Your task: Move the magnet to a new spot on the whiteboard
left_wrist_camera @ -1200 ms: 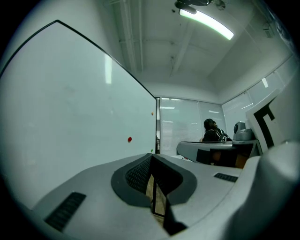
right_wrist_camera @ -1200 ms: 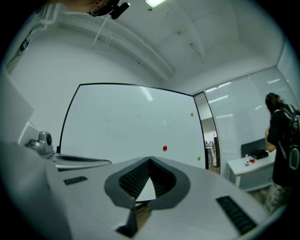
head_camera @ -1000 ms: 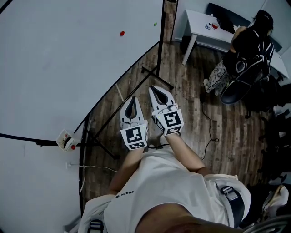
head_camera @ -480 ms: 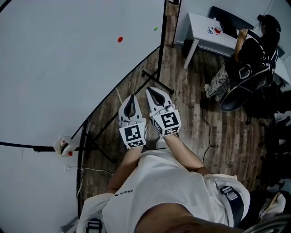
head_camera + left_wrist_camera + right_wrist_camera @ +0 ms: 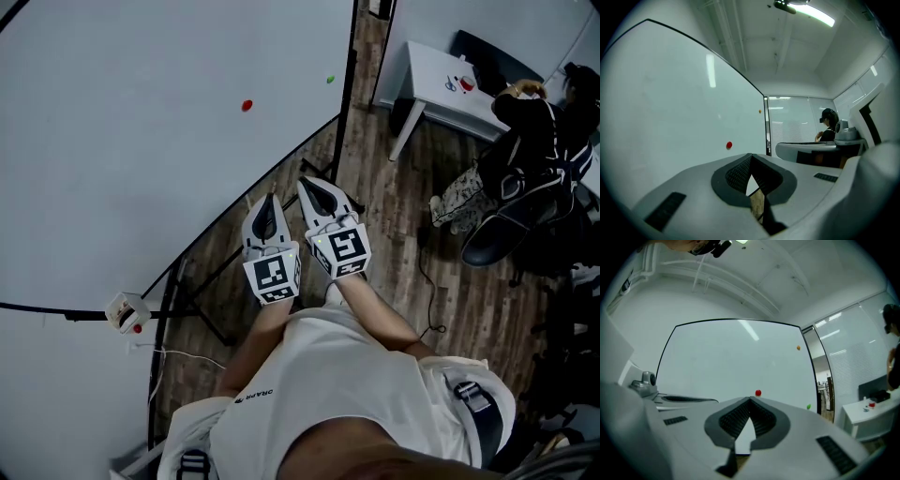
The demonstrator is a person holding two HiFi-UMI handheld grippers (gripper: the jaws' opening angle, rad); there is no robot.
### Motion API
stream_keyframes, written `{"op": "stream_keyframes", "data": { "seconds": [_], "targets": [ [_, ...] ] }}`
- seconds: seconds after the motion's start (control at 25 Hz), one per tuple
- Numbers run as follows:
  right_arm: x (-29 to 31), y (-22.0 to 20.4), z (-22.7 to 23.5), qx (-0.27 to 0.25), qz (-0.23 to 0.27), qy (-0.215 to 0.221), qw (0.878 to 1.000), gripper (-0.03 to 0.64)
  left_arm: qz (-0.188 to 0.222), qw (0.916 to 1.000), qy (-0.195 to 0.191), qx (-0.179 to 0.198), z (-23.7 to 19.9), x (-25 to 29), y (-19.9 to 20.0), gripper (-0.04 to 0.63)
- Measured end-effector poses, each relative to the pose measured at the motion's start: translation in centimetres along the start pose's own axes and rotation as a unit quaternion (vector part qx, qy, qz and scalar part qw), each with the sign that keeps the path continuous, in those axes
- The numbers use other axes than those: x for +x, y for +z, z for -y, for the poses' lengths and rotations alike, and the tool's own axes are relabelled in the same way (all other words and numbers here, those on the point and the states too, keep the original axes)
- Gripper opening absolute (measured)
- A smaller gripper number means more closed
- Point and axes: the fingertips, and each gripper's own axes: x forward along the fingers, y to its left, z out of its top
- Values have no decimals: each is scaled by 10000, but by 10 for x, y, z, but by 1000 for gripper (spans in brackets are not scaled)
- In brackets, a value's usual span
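Note:
A small red magnet (image 5: 247, 106) sticks to the whiteboard (image 5: 141, 159), with a green magnet (image 5: 330, 80) near the board's right edge. Both grippers are held side by side in front of the person, away from the board. My left gripper (image 5: 267, 200) is shut with nothing in it, and so is my right gripper (image 5: 310, 184). In the left gripper view the red magnet (image 5: 729, 145) lies left of the closed tips (image 5: 751, 155). The right gripper view shows the red magnet (image 5: 758, 393) just above the closed tips (image 5: 750, 400), with the green magnet (image 5: 808, 406) and an orange magnet (image 5: 798, 348) to the right.
The whiteboard's black stand foot (image 5: 323, 159) lies on the wooden floor just ahead of the grippers. A small white box (image 5: 127, 312) hangs at the board's lower edge. A white desk (image 5: 441, 80) and a seated person (image 5: 534, 141) are at the right. A cable (image 5: 427, 272) runs over the floor.
Both grippers have moved forward together toward the whiteboard, still shut. The red magnet now sits lower in the head view and closer to them.

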Motion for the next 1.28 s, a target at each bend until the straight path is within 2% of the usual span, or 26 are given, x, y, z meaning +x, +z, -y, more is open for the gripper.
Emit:
{"op": "stream_keyframes", "data": {
  "seconds": [0.36,0.6,1.04,1.28],
  "targets": [
    [20,5,35,44,13,415,9991,12,75,9992,388,20,14,40,9,2],
    [33,2,40,114,89,577,9982,12,96,9984,535,147,12,50,12,2],
    [65,-1,37,121,58,542,9984,12,91,9978,647,97,-21,61,12,2],
    [71,-5,38,142,32,512,9986,12,18,9983,573,122,-21,60,4,2]
  ]
}}
